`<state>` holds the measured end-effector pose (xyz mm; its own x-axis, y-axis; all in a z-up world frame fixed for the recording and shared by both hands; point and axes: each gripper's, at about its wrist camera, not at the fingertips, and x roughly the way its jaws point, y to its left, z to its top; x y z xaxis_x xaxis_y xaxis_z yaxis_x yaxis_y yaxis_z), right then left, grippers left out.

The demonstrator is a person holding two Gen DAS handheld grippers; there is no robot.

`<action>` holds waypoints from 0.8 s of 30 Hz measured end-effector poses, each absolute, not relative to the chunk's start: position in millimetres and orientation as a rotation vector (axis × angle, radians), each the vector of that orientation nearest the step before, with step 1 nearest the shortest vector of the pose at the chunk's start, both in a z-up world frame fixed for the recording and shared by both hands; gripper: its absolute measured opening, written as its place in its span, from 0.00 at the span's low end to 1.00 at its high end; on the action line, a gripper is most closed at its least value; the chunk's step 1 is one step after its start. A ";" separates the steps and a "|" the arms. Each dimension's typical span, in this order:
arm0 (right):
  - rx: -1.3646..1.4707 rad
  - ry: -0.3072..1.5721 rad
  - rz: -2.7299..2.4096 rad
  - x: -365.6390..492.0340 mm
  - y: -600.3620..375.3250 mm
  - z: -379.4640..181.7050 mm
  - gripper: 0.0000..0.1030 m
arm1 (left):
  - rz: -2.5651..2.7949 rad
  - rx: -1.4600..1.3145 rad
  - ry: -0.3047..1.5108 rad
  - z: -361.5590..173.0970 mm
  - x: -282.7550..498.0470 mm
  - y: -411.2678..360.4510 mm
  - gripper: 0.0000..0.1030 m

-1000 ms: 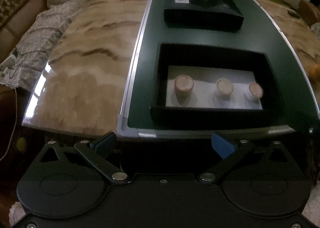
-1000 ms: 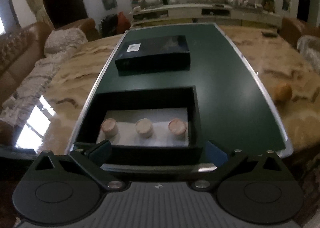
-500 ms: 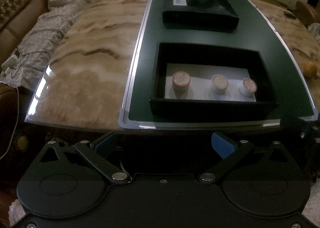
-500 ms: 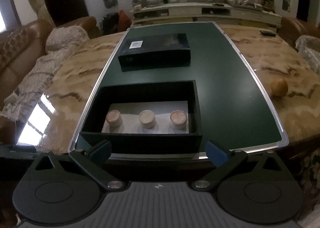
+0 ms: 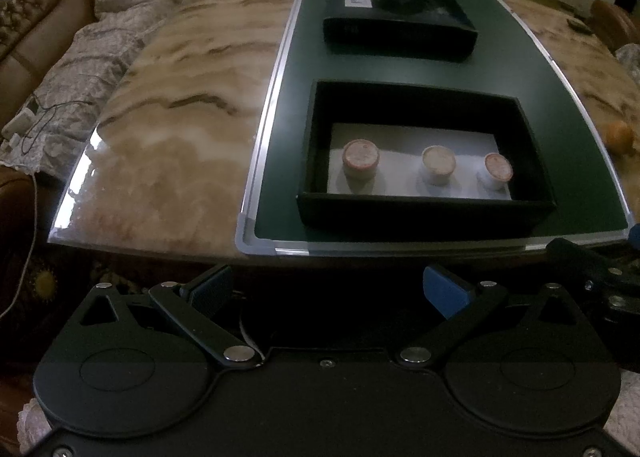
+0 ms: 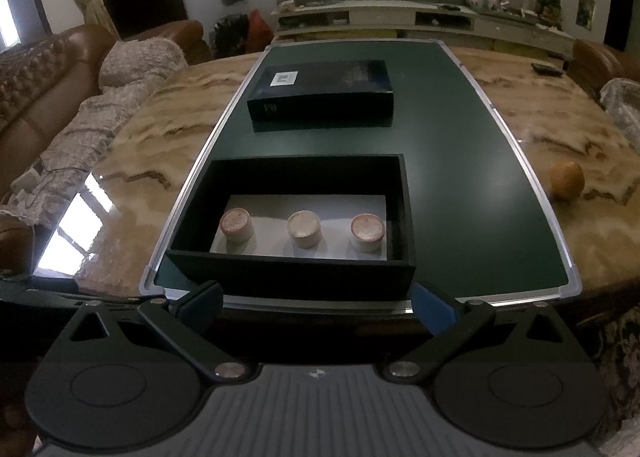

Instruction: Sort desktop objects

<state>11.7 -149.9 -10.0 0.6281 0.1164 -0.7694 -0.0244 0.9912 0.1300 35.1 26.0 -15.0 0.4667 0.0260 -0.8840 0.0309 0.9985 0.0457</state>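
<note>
An open black box (image 5: pixel 424 213) (image 6: pixel 292 271) stands near the front edge of a dark green mat (image 5: pixel 560 97) (image 6: pixel 460 177). Inside it, on a white liner, stand three small round cups with pinkish tops (image 5: pixel 360 159) (image 5: pixel 439 165) (image 5: pixel 497 171), also in the right wrist view (image 6: pixel 237 225) (image 6: pixel 305 229) (image 6: pixel 367 232). A closed dark box (image 5: pixel 400 27) (image 6: pixel 324 95) lies farther back on the mat. My left gripper (image 5: pixel 326 289) is open and empty, off the table's front edge. My right gripper (image 6: pixel 316 307) is open and empty, just before the box.
The mat lies on a marble table (image 5: pixel 180 117) (image 6: pixel 580 145). An orange round fruit (image 6: pixel 567 180) (image 5: pixel 618 133) sits on the marble right of the mat. A brown sofa with a grey blanket (image 5: pixel 80 57) stands to the left. The right gripper's body (image 5: pixel 600 273) shows at the left view's right edge.
Both grippers have drawn back from the table toward me and risen a little; the box and mat now look farther away. Nothing on the table has moved.
</note>
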 end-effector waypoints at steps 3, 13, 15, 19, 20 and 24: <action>0.111 0.892 0.079 12.0 -150.5 -10.6 1.00 | -0.004 0.059 1.086 -15.4 34.6 25.4 1.00; 0.119 0.902 0.078 13.4 -152.3 -13.4 1.00 | -0.003 0.062 1.087 -15.8 34.4 23.1 1.00; 0.121 0.905 0.079 13.6 -152.5 -14.1 1.00 | -0.002 0.063 1.088 -16.2 35.2 22.1 1.00; 0.127 0.910 0.080 15.4 -154.7 -15.5 1.00 | -0.001 0.065 1.088 -16.0 36.0 20.9 1.00; 0.127 0.910 0.080 15.6 -154.6 -15.8 1.00 | -0.001 0.066 1.088 -16.2 36.2 20.6 1.00; 0.127 0.913 0.082 16.8 -154.8 -17.0 1.00 | -0.001 0.066 1.091 -17.1 36.4 20.2 1.00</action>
<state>16.8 -154.8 -17.0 0.6094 0.1248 -0.7830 -0.0170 0.9894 0.1444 36.4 20.2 -17.1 0.4621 0.0319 -0.8862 0.0335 0.9980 0.0534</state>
